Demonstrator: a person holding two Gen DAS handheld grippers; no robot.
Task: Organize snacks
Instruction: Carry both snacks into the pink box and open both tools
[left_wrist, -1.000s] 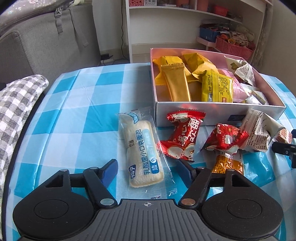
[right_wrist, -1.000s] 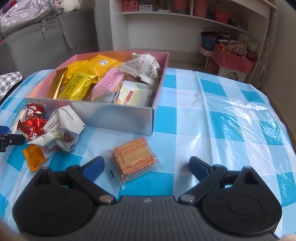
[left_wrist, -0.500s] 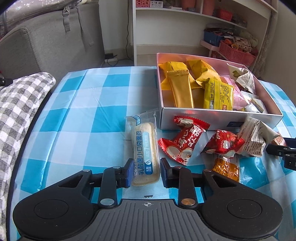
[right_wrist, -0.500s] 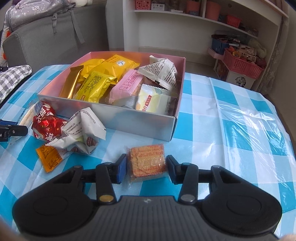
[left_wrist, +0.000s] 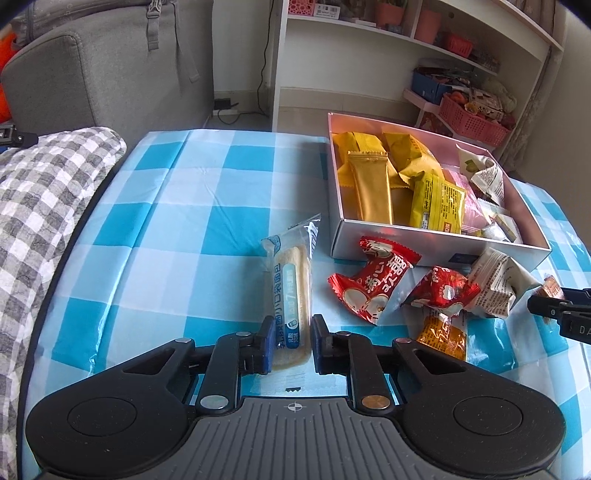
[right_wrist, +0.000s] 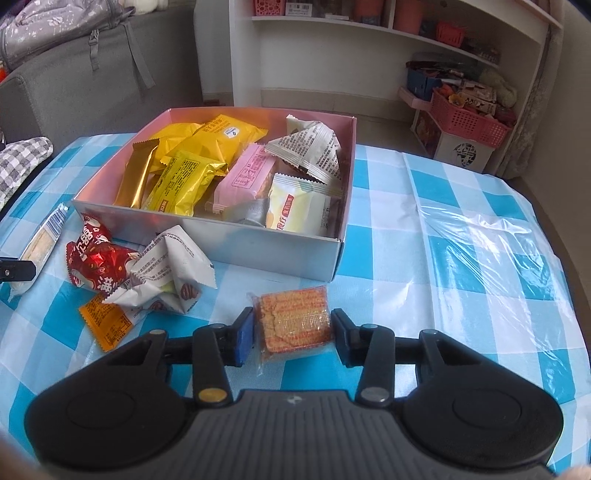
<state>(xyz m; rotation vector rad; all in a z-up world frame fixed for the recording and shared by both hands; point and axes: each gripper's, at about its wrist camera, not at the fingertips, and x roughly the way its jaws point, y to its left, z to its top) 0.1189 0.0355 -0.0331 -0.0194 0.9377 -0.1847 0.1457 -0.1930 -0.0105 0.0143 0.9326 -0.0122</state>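
- Clamping only the near end of the long bread pack (left_wrist: 291, 295), the left gripper (left_wrist: 293, 343) may let it sag or slip.
- The right gripper (right_wrist: 293, 332), clamped on the cracker pack (right_wrist: 293, 323), may crush it against the box (right_wrist: 280, 245) wall.

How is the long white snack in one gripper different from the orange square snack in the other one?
The bread stick packet is long, narrow and pale, with blue print; the wafer packet is short, squarish and orange. The left gripper pinches the bread stick packet at its near end, so most sticks out ahead; the right gripper holds the wafer packet across its full width. Both have clear wrappers and both are outside the box.
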